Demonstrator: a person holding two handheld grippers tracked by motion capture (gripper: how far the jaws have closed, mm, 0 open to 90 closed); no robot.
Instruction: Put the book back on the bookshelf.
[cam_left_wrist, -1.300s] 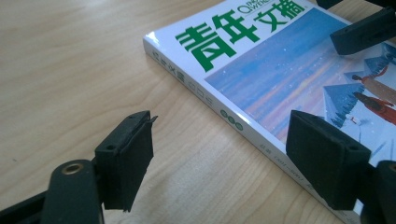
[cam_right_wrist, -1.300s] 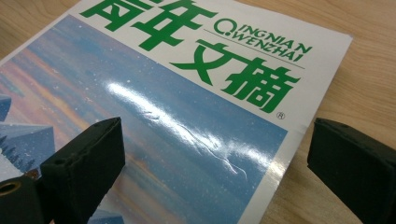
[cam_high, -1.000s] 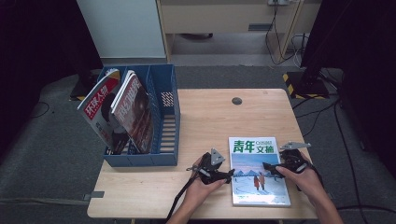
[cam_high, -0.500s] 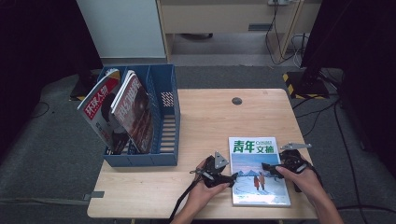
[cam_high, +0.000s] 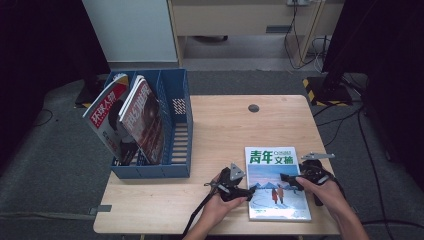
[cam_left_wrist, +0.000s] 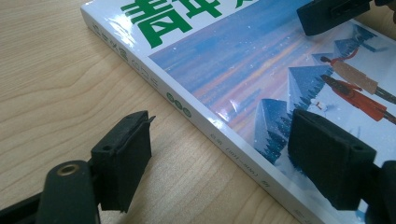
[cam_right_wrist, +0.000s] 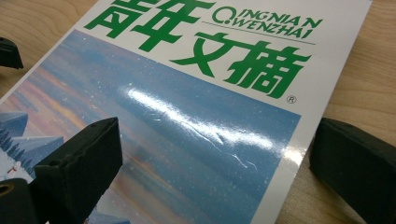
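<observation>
On the wooden table (cam_high: 220, 125), near its front right corner, a magazine (cam_high: 276, 184) lies flat with its cover up; green characters head the cover above a snowy landscape with 2 small figures. At the magazine's left long edge, the spine side, sits the left gripper (cam_high: 248, 190), held in the person's left hand (cam_high: 220, 202). In the left gripper view its jaws stand apart and grasp nothing: 1 jaw is over bare wood just beside the spine, the other over the cover's lower corner, so the spine runs between them. At the opposite long edge sits the right gripper (cam_high: 286, 178), held in the right hand (cam_high: 325, 192), with a grey three-cornered plate on top. In the right gripper view its jaws are likewise spread and empty: 1 is over the cover picture, the other over the wood just beyond the magazine's white edge, so that edge lies between them. Whether any jaw touches the paper or the wood cannot be told. A cable trails from the left gripper toward the table's front edge. At the table's left side stands a blue file rack (cam_high: 176, 130) with upright dividers; 2 other magazines (cam_high: 127, 120) lean in its left compartments, tilted leftward. A small dark round grommet (cam_high: 253, 108) sits in the tabletop near the rear edge, well apart from both grippers.
</observation>
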